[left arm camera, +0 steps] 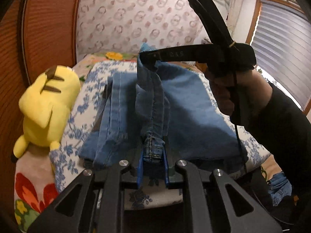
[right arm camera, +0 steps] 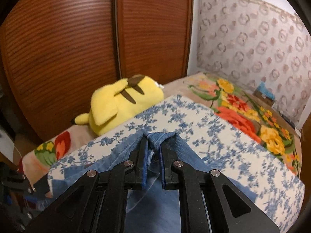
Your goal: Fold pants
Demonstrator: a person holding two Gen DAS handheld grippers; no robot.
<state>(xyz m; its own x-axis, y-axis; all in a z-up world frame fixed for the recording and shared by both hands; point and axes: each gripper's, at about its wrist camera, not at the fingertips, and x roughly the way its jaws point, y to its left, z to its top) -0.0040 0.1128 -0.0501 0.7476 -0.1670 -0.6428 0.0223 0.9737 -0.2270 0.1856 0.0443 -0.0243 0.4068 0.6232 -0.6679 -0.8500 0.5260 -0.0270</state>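
— On the bed, from the left wrist view: where do the pants [left arm camera: 186,101] lie?
— Spread over the blue-flowered sheet [left arm camera: 85,97], light denim. One hemmed end runs straight into the left gripper [left arm camera: 153,163]; its blue pads [left arm camera: 140,167] stand narrow and pinch that cuff between them.
— And the other tool?
— The right gripper [left arm camera: 147,58] reaches in from the right side, held by a hand [left arm camera: 229,93] in a dark sleeve [left arm camera: 281,120]. Its tips are closed on a bunched corner of denim, lifted above the rest, so a ridge of cloth stretches between the two tools.
— Anything beside it?
— A yellow plush toy [left arm camera: 46,106] lies at the left, just off the sheet.
— Now the right wrist view?
— The right gripper [right arm camera: 153,161] has its pads nearly together, with a fold of the pants [right arm camera: 159,137] clamped at the tips. More denim hangs below and behind the jaws. The plush toy [right arm camera: 120,104] lies beyond, near the wooden wardrobe [right arm camera: 77,38], and a flowered blanket [right arm camera: 252,120] covers the far side of the bed.
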